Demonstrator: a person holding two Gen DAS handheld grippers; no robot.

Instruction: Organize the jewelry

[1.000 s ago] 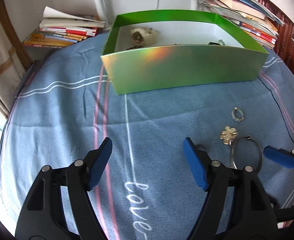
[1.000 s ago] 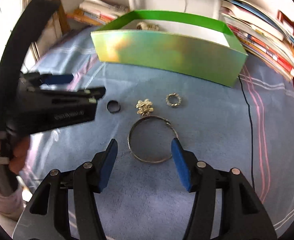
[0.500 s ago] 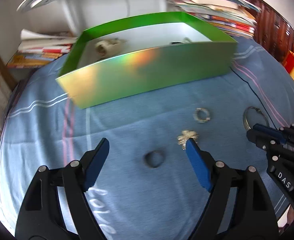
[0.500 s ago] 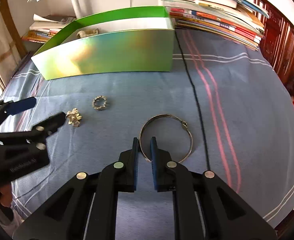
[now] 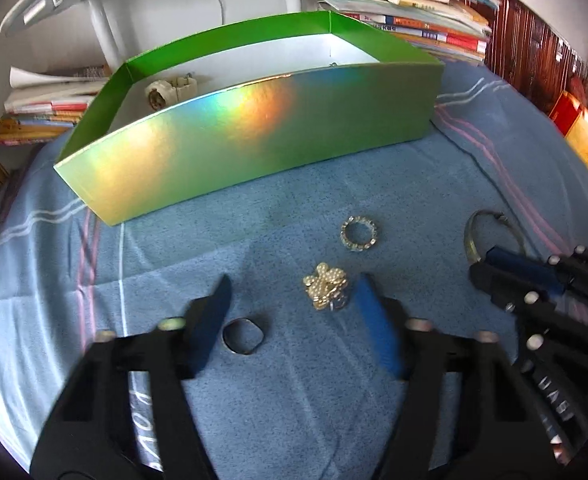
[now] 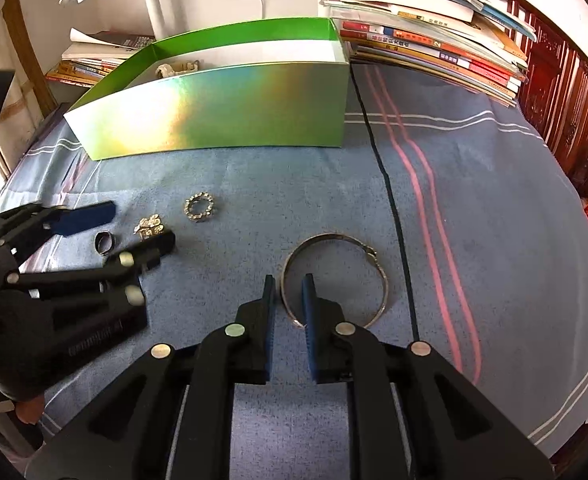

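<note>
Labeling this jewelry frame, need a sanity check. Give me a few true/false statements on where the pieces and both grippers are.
1. The right gripper has its fingers on either side of the bangle's rim. True.
2. The left gripper is shut on the pearl brooch. False: it is open, with the brooch and the dark ring lying on the cloth between its fingers.
3. The beaded ring lies inside the green box. False: it lies on the blue cloth in front of the box.
4. The box already holds a pale piece near its far left corner. True.
5. The bangle is lifted clear of the cloth. False: it lies flat on it.
</note>
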